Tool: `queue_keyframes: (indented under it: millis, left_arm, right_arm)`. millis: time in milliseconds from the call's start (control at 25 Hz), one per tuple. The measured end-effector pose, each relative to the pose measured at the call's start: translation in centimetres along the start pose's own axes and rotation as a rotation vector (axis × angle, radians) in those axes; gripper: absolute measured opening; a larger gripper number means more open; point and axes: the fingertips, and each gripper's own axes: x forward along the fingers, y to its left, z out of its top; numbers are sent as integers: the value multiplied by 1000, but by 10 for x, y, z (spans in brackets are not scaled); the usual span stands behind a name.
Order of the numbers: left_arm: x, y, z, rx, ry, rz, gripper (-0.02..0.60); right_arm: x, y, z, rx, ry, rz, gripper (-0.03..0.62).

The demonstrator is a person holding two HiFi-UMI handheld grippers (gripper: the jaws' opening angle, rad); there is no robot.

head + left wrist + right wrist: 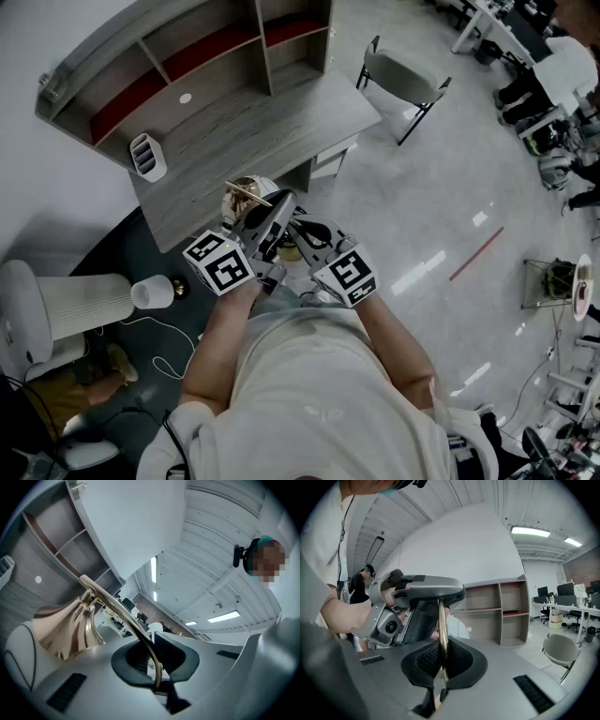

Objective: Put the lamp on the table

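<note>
The lamp with the thin brass rod and the brass cone shade (70,630) is held in the air, just above the front edge of the grey wooden desk with shelves (244,122). It does not rest on the desk yet.

The step in hand seems to be the carrying of the lamp to the desk. The next move probably calls for bringing it further over the bare desk top, turning it upright, lowering it until its foot stands, and only then loosening the grip. The foot of the lamp is not visible.

Both grippers are clamped on the same brass rod. The left gripper (157,667) has its jaws pressed narrow on the curved rod, with the cone shade just beyond them, toward the desk. The right gripper (440,667) pinches the rod too, on the side away from the desk, just beside the left one.

A white slotted holder (145,155) stands at the left end of the desk, well apart from the lamp.
</note>
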Motion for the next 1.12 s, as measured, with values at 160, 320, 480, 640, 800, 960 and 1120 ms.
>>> queue_keyframes:
  millis: [160, 320, 480, 640, 800, 960, 1120]
  left_arm:
    - [1, -9, 4, 7, 14, -21, 29]
    - [-5, 15, 25, 10, 16, -46, 29]
    - [-13, 49, 50, -6, 26, -67, 29]
    - [-16, 69, 66, -10, 37, -87, 29]
    - [-16, 86, 82, -3, 40, -96, 29]
    - [-9, 104, 94, 16, 30, -101, 29]
    - [7, 123, 106, 20, 8, -74, 29]
  right_arm:
    - [-5, 1, 5, 0, 3, -9, 25]
    - [28, 0, 11, 0, 6, -25, 25]
    - [71, -3, 18, 4, 12, -41, 25]
    - [97, -6, 24, 7, 12, -65, 25]
    - [119, -13, 30, -2, 6, -95, 25]
    - [139, -26, 34, -4, 8, -90, 25]
    - [155, -46, 37, -11, 4, -57, 25]
